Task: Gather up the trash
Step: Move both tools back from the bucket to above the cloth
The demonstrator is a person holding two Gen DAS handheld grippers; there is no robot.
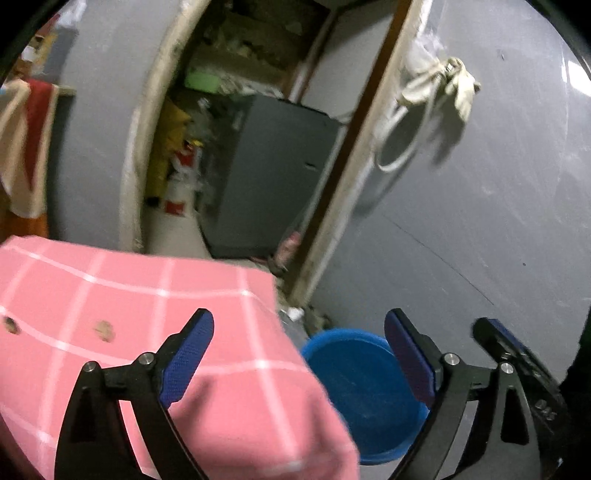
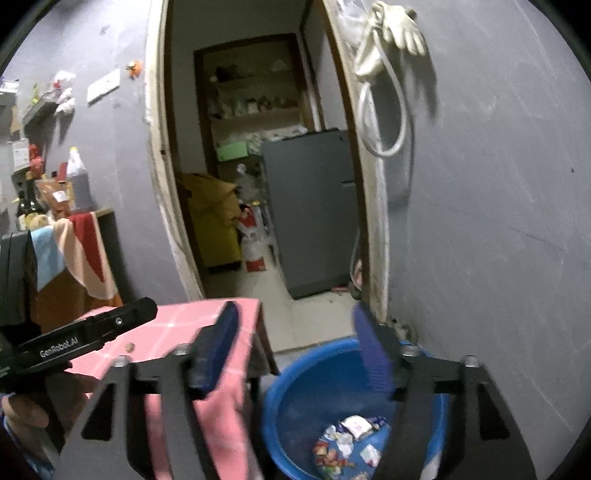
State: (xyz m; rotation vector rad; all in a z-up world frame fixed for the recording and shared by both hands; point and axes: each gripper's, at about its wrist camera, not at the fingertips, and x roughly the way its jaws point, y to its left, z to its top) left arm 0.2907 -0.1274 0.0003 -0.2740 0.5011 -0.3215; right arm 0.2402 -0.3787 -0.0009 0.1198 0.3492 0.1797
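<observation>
A blue tub [image 2: 295, 398] stands on the floor below the table's corner, with several crumpled wrappers [image 2: 351, 439] lying in its bottom. My right gripper [image 2: 295, 314] hovers above the tub's rim, open, nothing between its blue pads. My left gripper [image 1: 299, 325] is open too, empty, its left pad over the pink checked cloth [image 1: 110, 302] and its right pad over the tub [image 1: 354, 387]. Two small brown scraps [image 1: 104, 330] lie on the cloth; one scrap [image 2: 128, 346] also shows in the right wrist view. A hand [image 2: 22, 410] holds the left tool at the left edge.
A grey wall [image 2: 498, 221] rises right behind the tub, with pale gloves [image 2: 399, 29] and a hose loop hanging on it. An open doorway [image 2: 258, 184] leads to a grey fridge [image 2: 310, 210] and shelves. Bottles [image 2: 77, 181] and a draped towel [image 2: 85, 251] stand at the left.
</observation>
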